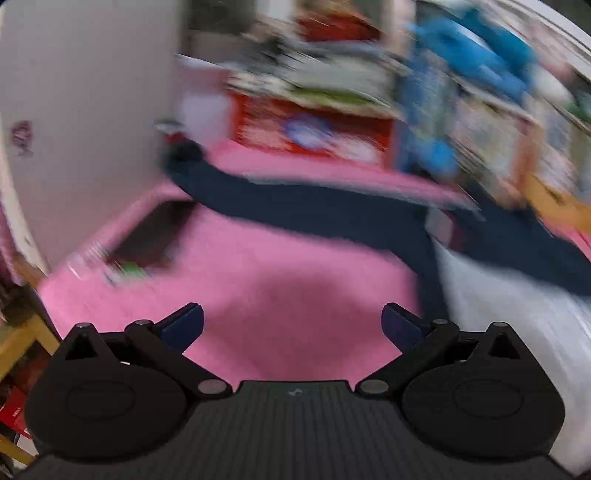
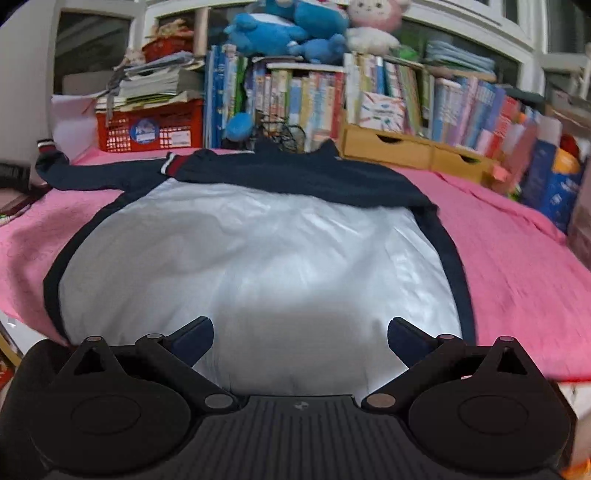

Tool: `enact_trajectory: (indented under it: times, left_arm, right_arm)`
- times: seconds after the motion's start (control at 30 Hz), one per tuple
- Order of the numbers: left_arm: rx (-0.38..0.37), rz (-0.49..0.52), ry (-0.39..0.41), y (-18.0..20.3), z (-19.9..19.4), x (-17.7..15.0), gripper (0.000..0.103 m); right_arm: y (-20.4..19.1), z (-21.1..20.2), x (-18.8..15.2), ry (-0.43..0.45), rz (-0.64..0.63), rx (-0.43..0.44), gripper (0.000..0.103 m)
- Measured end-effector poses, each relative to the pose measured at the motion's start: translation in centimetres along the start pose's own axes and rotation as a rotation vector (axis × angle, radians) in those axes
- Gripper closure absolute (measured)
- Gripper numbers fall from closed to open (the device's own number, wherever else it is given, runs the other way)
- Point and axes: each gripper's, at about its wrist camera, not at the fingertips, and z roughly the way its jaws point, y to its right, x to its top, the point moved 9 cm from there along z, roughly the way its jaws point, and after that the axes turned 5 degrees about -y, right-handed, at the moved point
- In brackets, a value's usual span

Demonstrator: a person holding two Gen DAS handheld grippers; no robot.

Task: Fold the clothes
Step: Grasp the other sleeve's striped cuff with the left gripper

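A white jacket with navy sleeves and navy trim lies spread flat on a pink bedcover. One navy sleeve with a red and white cuff is folded across its top; another sleeve stretches to the left. My right gripper hovers open over the jacket's near white part, with nothing between its fingers. In the blurred left wrist view, my left gripper stands open above the bare pink cover, left of the jacket. A navy sleeve runs across ahead of it.
Along the far edge stand a red crate stacked with papers, a row of books, wooden drawers and blue and pink plush toys. A dark flat object lies on the cover at the left, next to a white wall.
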Motion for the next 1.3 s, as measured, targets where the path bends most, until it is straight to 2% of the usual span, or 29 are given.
enact_trajectory:
  times: [0.1,0.2,0.33,0.47,0.53,0.57,0.6,0.63,0.67,0.7,0.73,0.77,0.8,0.87,1.07,1.2,1.27,1.3]
  left_arm:
    - [0.076,-0.072,0.040,-4.5,4.0,4.4,0.000]
    - [0.181,-0.066,0.039,-7.8,8.5,8.1,0.000]
    - [0.264,-0.051,0.010,-9.7,13.5,10.9,0.000]
    - [0.288,-0.033,0.019,-10.8,17.1,12.7,0.000]
    - [0.302,-0.021,0.009,-11.1,18.7,13.3,0.003]
    - [0.310,-0.015,0.002,-11.2,19.5,13.6,0.014]
    - [0.312,-0.016,-0.015,-11.3,20.2,13.6,0.031]
    - [0.310,-0.021,-0.038,-11.4,21.0,13.6,0.039]
    - [0.303,-0.030,-0.054,-11.4,21.6,13.5,0.056]
    - [0.297,-0.043,-0.063,-11.5,22.0,13.4,0.066]
    - [0.286,-0.050,-0.057,-11.3,22.0,13.4,0.071]
    - [0.273,-0.051,-0.043,-11.1,21.7,13.5,0.086]
    - [0.259,-0.053,-0.029,-10.8,21.5,13.6,0.094]
    - [0.232,-0.057,-0.001,-10.2,20.9,13.8,0.098]
    - [0.029,0.067,0.132,-3.0,15.9,15.8,0.098]
    - [-0.154,0.186,0.236,6.4,10.7,16.9,0.099]
    - [-0.295,0.249,0.282,12.4,8.0,16.2,0.099]
    - [-0.348,0.285,0.274,15.3,7.3,14.9,0.097]
  right_arm:
    - [-0.2,2.1,1.3,0.021,-0.010,0.008,0.001]
    - [-0.6,4.3,2.6,0.030,-0.001,0.029,0.001]
    - [-1.3,6.8,3.9,0.004,0.003,0.024,0.001]
    - [-2.3,8.8,5.0,-0.010,-0.037,0.004,0.001]
    - [-2.7,9.7,5.4,-0.014,-0.047,0.004,0.001]
    - [-2.8,10.2,5.5,-0.017,-0.045,0.004,0.001]
    - [-2.8,10.5,5.7,-0.017,-0.040,0.006,0.001]
    - [-2.7,10.9,5.8,-0.019,-0.028,0.013,0.000]
    - [-2.7,11.2,5.9,-0.022,-0.017,0.023,0.000]
    - [-2.6,11.4,6.0,-0.024,-0.008,0.032,0.000]
    - [-2.5,11.6,6.1,-0.026,0.001,0.041,0.000]
    - [-2.4,11.9,6.1,-0.028,0.010,0.051,0.000]
    - [-2.3,12.0,6.1,-0.026,0.020,0.060,0.000]
    - [-2.0,12.3,6.1,-0.021,0.043,0.080,0.000]
    - [-1.9,12.4,6.1,0.006,0.046,0.095,0.000]
    - [-2.0,12.4,6.1,0.010,0.046,0.096,0.000]
    - [-2.0,12.3,6.1,0.010,0.049,0.097,0.000]
    - [-2.0,12.3,6.1,0.009,0.051,0.099,0.000]
